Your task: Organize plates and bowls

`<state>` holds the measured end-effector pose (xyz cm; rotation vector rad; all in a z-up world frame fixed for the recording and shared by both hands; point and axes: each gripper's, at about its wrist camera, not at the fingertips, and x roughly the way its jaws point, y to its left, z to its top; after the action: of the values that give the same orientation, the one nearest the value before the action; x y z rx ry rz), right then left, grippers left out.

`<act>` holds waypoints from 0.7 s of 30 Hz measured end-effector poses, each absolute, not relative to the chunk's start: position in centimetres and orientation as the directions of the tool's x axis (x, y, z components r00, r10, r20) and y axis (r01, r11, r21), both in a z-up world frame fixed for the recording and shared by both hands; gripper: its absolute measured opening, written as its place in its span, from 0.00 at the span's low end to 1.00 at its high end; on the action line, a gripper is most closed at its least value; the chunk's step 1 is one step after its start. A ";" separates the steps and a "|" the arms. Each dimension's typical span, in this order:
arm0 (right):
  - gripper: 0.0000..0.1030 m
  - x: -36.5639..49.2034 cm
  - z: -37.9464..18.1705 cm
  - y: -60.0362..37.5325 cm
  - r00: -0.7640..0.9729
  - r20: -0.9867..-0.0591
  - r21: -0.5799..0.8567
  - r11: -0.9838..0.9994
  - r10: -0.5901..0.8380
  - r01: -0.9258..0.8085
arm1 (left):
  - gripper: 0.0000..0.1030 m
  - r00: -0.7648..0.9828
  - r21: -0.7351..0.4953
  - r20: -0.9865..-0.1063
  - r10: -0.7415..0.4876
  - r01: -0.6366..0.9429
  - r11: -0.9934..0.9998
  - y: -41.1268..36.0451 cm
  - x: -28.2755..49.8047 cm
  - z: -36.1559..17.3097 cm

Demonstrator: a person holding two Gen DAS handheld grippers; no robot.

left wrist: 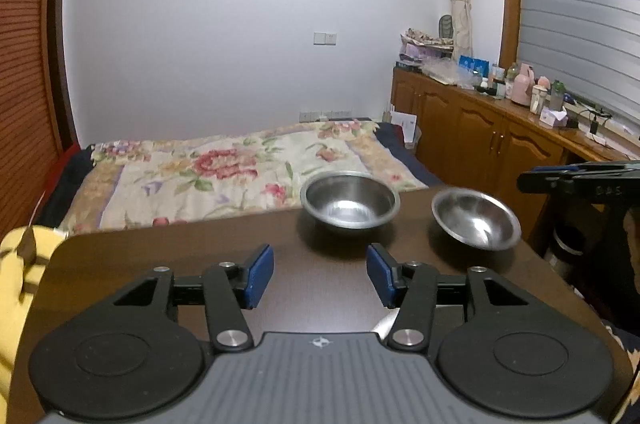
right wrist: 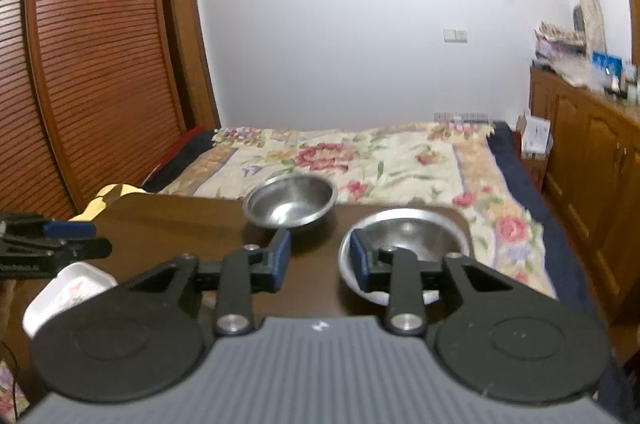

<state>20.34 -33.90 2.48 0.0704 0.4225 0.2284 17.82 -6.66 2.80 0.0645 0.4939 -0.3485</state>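
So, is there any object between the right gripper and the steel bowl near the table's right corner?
Nothing visible stands between them. The open right gripper is right at the shiny round steel bowl, one finger overlapping its near rim. The second steel bowl sits farther back, to the left.

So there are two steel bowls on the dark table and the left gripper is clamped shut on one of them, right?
Not quite. The left gripper has its jaws open and holds nothing, as the left wrist view shows. The two steel bowls do sit on the dark table.
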 end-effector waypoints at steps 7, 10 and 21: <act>0.35 26.9 1.9 -34.4 0.842 -0.468 0.146 0.963 0.270 -0.228 | 0.53 0.818 -0.015 -0.486 -0.308 0.345 0.938 -8.1 22.5 3.5; 0.35 29.6 0.9 -34.2 0.818 -0.500 0.171 0.958 0.285 -0.229 | 0.53 0.808 -0.021 -0.506 -0.302 0.338 0.941 -8.4 24.7 2.9; 0.35 35.2 -1.3 -32.5 0.750 -0.585 0.197 0.951 0.310 -0.239 | 0.51 0.758 -0.038 -0.581 -0.297 0.339 0.940 -10.0 30.6 0.0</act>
<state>35.18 -32.45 -1.28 0.1118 0.6585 0.3005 30.65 -9.98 -0.04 0.0708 0.6206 -0.3463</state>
